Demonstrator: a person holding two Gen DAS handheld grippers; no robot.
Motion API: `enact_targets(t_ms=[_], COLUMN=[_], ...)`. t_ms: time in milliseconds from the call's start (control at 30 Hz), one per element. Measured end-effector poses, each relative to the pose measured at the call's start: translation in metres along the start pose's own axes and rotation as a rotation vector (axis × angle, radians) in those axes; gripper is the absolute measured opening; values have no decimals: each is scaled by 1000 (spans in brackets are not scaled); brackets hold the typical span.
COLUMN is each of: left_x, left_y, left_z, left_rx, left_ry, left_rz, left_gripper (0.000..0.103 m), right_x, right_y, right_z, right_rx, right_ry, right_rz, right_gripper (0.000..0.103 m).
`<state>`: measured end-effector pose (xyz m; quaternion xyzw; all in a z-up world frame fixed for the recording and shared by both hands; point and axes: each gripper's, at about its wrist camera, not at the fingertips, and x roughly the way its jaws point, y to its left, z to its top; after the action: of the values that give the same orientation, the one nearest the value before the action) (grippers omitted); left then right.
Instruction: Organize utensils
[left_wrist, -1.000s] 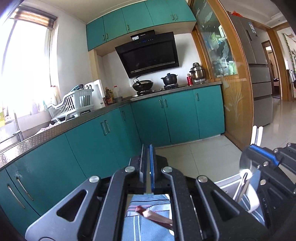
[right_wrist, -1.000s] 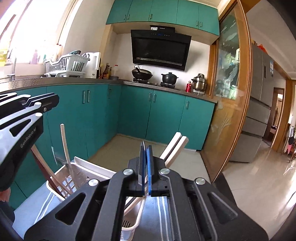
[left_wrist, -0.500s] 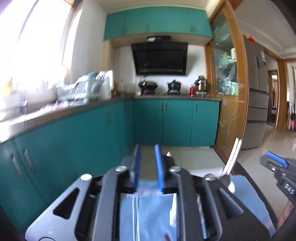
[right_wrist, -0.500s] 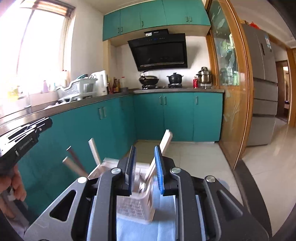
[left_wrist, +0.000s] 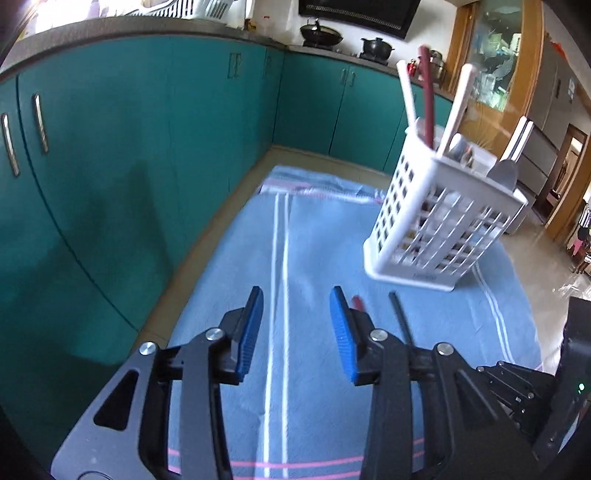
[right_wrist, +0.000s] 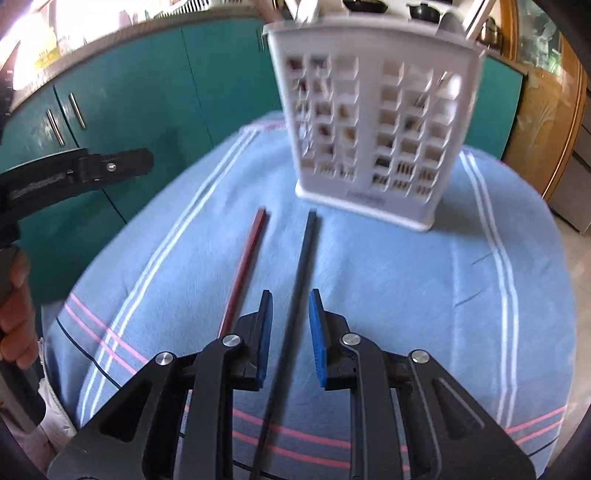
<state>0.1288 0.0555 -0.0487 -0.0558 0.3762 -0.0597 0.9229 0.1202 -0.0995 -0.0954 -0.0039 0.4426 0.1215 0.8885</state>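
A black chopstick (right_wrist: 303, 258) and a dark red chopstick (right_wrist: 244, 271) lie side by side on the blue striped cloth (right_wrist: 424, 295), pointing at a white slotted utensil basket (right_wrist: 373, 122). My right gripper (right_wrist: 290, 332) hangs just above the cloth, open, with the black chopstick running between its blue pads and a gap on each side. My left gripper (left_wrist: 297, 332) is over bare cloth with its jaws opening and nothing between them. The red chopstick's tip (left_wrist: 357, 302) shows just right of it. The basket (left_wrist: 436, 221) holds white handles, a dark red stick and a metal utensil.
Teal cabinets (left_wrist: 147, 147) run along the left and back of the cloth-covered table. The left gripper's finger (right_wrist: 81, 173) and a hand (right_wrist: 14, 325) show at the left of the right wrist view. Tiled floor lies beyond the right edge.
Both grippers have tipped down from facing the kitchen to facing the cloth and have sunk toward it. Both sets of jaws went from shut to parted, the left wider.
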Motion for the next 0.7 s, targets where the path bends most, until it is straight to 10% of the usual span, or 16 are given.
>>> enact_targets(t_ms=[700], left_x=[18], left_y=[-28], left_z=[-24], left_rx=[67], left_ry=[85], left_rz=[-58], left_gripper=[45], right_x=[-42], right_y=[-89], right_z=[-51], right_rx=[269], right_ry=[52], right_rz=[-103], right_gripper=[6])
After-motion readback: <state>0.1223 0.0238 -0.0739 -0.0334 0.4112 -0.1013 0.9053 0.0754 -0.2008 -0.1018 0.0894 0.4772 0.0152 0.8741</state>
